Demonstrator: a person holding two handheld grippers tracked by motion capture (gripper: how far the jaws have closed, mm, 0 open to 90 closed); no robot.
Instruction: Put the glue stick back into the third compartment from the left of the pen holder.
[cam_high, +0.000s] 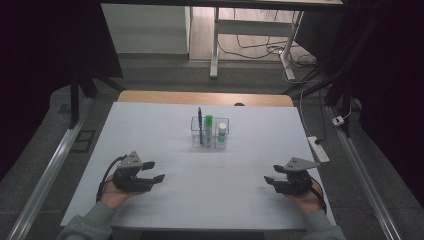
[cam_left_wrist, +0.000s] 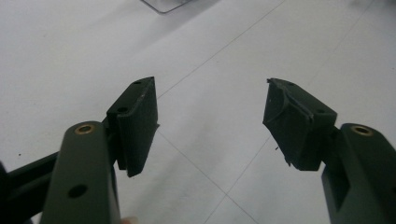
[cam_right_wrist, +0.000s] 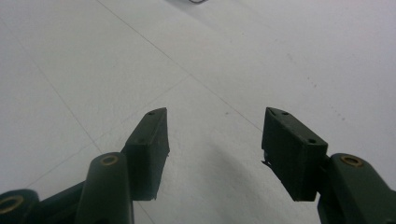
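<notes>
A clear plastic organiser box (cam_high: 209, 134) stands at the middle of the white table (cam_high: 165, 200). In it are a dark pen (cam_high: 200, 125), a green marker (cam_high: 208, 127) and a small white bottle with a green cap (cam_high: 221, 134). My left gripper (cam_high: 156, 171) rests open near the front left, held by a hand, its jaws pointing right with nothing between them. At the front right, my right gripper (cam_high: 272, 177) is open too, jaws pointing left and empty. The left gripper view shows the left gripper (cam_left_wrist: 210, 112) over bare table with the organiser box corner (cam_left_wrist: 163, 4) at the top edge. The right gripper (cam_right_wrist: 215, 135) hovers above bare table.
The table's wooden far edge (cam_high: 205, 97) shows beyond the white sheet. A power strip (cam_high: 318, 148) with cables lies on the floor at the right. A desk frame (cam_high: 215, 45) stands farther back. Metal rails (cam_high: 47, 175) run along both sides of the table.
</notes>
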